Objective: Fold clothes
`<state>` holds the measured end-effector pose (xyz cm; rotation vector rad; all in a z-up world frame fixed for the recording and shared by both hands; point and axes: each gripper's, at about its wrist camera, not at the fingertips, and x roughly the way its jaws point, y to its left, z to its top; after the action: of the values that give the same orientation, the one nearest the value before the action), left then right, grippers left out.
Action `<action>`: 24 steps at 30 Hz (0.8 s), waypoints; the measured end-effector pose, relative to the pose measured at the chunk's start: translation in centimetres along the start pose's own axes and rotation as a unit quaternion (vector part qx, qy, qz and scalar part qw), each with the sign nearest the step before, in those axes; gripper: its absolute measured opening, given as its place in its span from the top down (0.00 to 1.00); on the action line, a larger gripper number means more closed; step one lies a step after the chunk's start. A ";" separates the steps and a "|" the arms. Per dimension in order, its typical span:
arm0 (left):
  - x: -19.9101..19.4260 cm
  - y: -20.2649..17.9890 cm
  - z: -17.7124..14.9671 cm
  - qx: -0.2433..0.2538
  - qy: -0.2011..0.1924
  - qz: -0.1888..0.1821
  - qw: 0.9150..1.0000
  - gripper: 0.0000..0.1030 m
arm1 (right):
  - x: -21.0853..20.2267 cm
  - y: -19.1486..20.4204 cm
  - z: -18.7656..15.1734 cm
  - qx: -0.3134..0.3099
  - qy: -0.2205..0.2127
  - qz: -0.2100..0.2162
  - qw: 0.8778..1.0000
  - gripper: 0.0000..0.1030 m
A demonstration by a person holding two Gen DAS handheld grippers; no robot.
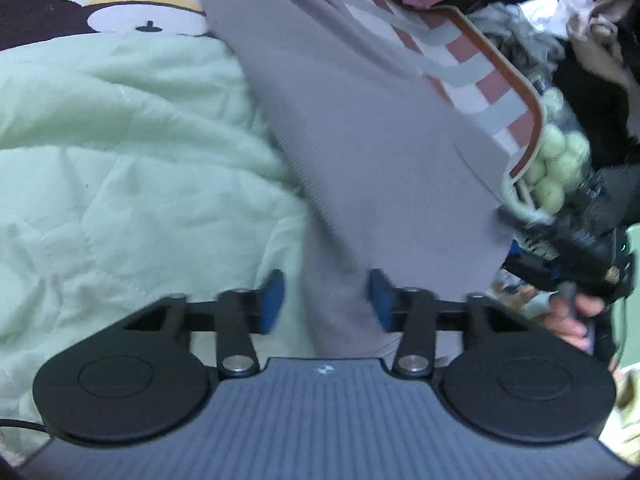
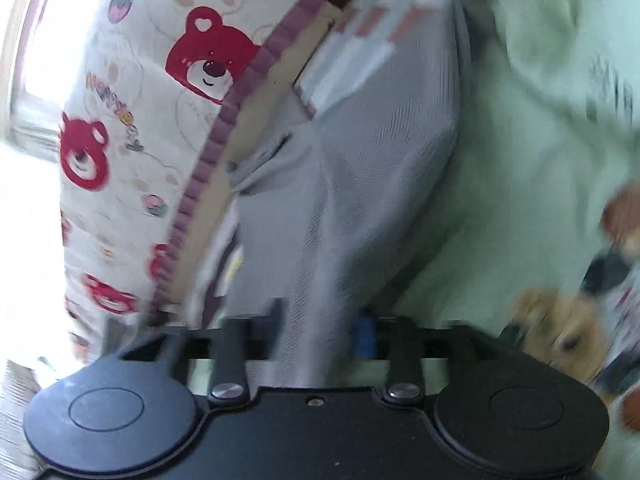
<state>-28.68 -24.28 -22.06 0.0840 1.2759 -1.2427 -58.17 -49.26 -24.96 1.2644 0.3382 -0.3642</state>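
Pale green quilt covers the bed; grey garment stretched diagonally across centre frame, unfolded; left gripper jaws part-open, cloth between, grip uncertain; right gripper likewise, view blurred; judged early: folds all remain.

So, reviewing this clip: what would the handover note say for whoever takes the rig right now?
Left hand-held gripper: jaws apart, grey garment passing between them, pads not visibly pressing.
Right hand-held gripper: jaws apart, same grey cloth between them; blurred.
Garment lies stretched over the green quilt, far end near the bear-print pillow.
Done: no finished fold visible.
Left: grip the edges and fold.
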 end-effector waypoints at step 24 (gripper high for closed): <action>-10.0 -7.7 0.4 0.048 -0.046 -0.045 0.997 0.95 | 0.6 9.6 -2.7 -0.141 0.144 0.007 0.979 0.91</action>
<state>-31.85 -21.25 -10.20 0.0376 1.1520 -1.3700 -53.50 -44.22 -17.72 1.0389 0.6065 -0.1127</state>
